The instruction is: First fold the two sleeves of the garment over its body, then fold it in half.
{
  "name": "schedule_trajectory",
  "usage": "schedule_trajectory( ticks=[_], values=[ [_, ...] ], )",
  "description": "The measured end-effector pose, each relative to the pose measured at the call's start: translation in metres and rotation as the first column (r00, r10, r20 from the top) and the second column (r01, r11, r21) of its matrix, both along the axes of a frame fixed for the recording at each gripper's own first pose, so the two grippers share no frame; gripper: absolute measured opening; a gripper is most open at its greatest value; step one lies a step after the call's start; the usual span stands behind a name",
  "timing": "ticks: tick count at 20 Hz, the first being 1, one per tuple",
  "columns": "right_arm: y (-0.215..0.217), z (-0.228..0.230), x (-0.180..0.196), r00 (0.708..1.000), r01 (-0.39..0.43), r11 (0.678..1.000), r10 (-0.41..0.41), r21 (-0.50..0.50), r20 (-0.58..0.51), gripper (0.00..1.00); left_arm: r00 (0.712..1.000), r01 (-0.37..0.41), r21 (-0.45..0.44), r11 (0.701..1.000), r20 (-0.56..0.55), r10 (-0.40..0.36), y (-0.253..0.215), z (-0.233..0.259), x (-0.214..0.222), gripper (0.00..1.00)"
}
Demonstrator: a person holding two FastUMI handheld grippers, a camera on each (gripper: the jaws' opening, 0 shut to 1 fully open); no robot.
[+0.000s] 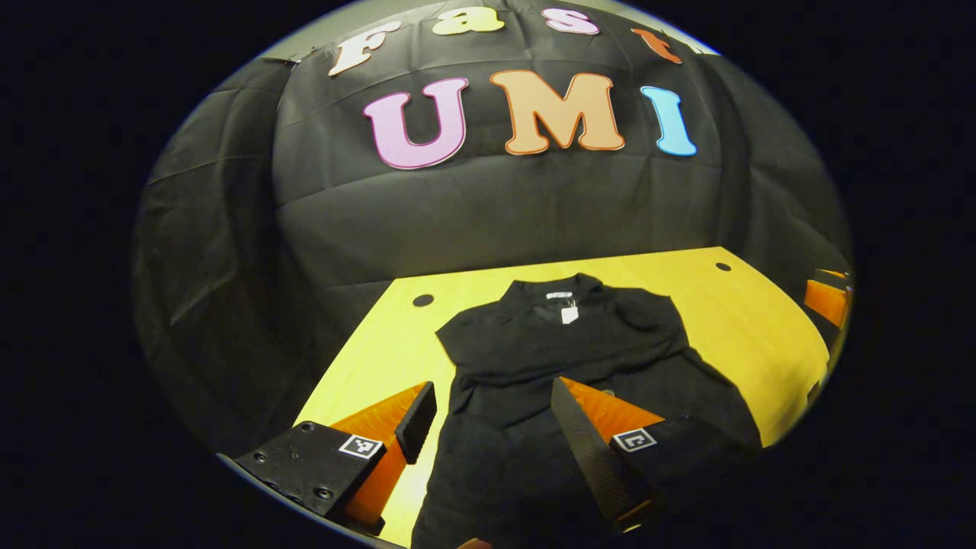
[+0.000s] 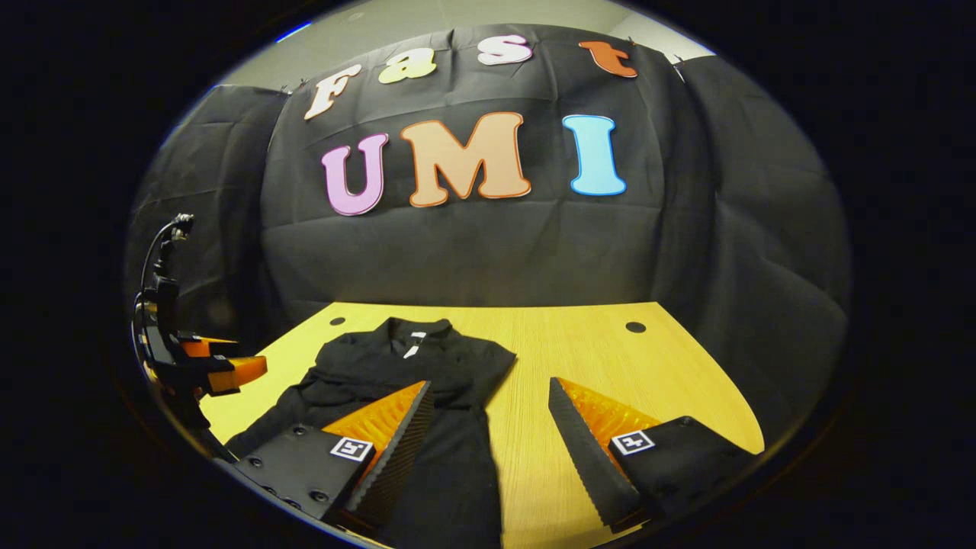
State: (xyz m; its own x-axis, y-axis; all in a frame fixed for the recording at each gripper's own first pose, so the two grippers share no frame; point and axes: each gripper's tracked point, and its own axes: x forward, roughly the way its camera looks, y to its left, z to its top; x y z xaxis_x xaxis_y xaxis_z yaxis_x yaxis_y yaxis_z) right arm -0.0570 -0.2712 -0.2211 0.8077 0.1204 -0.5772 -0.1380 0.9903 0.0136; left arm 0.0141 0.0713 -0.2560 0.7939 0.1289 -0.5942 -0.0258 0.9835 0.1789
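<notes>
Left gripper view: one black garment (image 1: 564, 358) lies flat on the yellow worktop (image 1: 755, 320), collar toward the far edge, one white tag (image 1: 569, 313) at the neck, unreadable. Left gripper (image 1: 494, 419) and right gripper (image 2: 490, 415) both hover spread, grasping nothing.

Booth wall: creased black cloth backdrop (image 2: 488, 252), hung in panels. Pale grey plain wall (image 2: 427, 27) visible above it. Furniture: yellow wood-grain tabletop (image 2: 610, 366) with round dark cable holes (image 2: 635, 327). Lighting dim.
</notes>
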Motion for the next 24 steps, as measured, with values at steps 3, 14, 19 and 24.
schedule_trajectory(
  ticks=[3,14,19,24],
  values=[
    [0.005,-0.017,-0.026,0.999,-0.005,1.000,0.004,-0.027,-0.041,0.98,0.999,-0.027,-0.003,1.000,-0.036,0.027,0.017,-0.012,-0.032,0.94],
    [-0.006,-0.110,-0.129,0.952,-0.025,0.991,-0.017,-0.133,-0.306,0.98,0.964,-0.113,0.028,0.993,-0.240,0.117,0.064,-0.085,-0.150,0.94],
    [-0.019,-0.144,-0.155,0.914,-0.014,0.984,-0.060,-0.178,-0.400,0.98,0.941,-0.141,0.041,0.989,-0.306,0.146,0.071,-0.110,-0.184,0.94],
    [-0.020,-0.167,-0.173,0.871,0.002,0.988,-0.079,-0.157,-0.486,0.99,0.946,-0.128,-0.035,0.991,-0.306,0.111,0.061,-0.115,-0.187,0.92]
  ],
)
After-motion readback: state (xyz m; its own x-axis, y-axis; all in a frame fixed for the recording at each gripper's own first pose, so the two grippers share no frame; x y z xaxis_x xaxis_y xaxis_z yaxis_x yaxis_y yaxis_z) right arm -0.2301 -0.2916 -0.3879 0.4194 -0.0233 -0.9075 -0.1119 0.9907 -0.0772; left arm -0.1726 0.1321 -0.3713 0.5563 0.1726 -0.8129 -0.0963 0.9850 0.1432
